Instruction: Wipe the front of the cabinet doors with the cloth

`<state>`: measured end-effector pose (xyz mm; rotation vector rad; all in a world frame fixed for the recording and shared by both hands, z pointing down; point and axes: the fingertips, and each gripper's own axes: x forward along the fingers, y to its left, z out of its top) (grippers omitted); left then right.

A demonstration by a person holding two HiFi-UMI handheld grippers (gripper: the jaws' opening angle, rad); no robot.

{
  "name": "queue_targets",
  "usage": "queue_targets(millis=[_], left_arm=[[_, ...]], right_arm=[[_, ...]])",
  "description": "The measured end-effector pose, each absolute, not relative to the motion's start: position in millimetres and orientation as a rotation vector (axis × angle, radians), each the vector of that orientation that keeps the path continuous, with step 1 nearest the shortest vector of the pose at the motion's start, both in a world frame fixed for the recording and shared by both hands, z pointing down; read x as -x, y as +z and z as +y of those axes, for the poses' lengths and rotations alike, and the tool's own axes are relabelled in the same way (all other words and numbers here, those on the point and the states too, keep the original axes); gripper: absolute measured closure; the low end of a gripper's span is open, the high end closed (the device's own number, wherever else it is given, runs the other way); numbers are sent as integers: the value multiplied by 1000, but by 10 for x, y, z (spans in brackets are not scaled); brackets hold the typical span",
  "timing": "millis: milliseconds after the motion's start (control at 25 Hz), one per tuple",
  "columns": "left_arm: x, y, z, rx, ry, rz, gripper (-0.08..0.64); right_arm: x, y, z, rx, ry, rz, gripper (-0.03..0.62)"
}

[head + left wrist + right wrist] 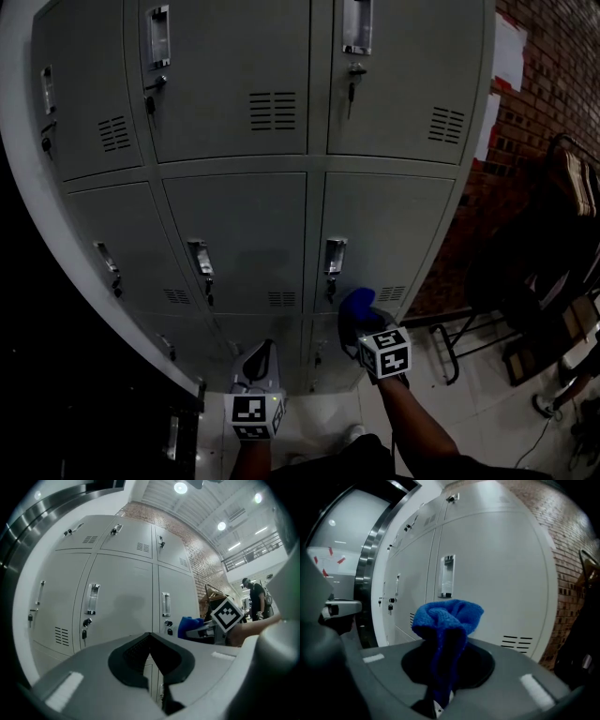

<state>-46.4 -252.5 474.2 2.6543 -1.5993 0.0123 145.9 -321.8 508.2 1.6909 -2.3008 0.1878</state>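
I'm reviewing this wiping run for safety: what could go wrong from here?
1. The cloth sits as a small bunched wad in the right claw, so the hard claw tips might scrape the cabinet door.
2. A sideways wipe could snag the key hanging below the handle.

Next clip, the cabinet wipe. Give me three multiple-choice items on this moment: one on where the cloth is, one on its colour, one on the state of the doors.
1. Where is the cloth?
A. lying loose, held by nothing
B. between the jaws of the right gripper
C. out of every view

2. What colour is the cloth?
A. blue
B. red
C. white

3. How do the cabinet doors in view stand?
A. one swung open
B. all swung open
C. all closed

B: the right gripper view shows it bunched between the jaws.
A: it is blue in all three views.
C: the head view shows each door flush in its frame.
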Motion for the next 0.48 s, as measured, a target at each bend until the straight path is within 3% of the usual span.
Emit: queue_targets(millis=[480], left_arm=[[98,4696,-2611,-2725,28,-1515,546]], right_arm=[[-1466,4919,-2557,-1755,90,-2319,537]])
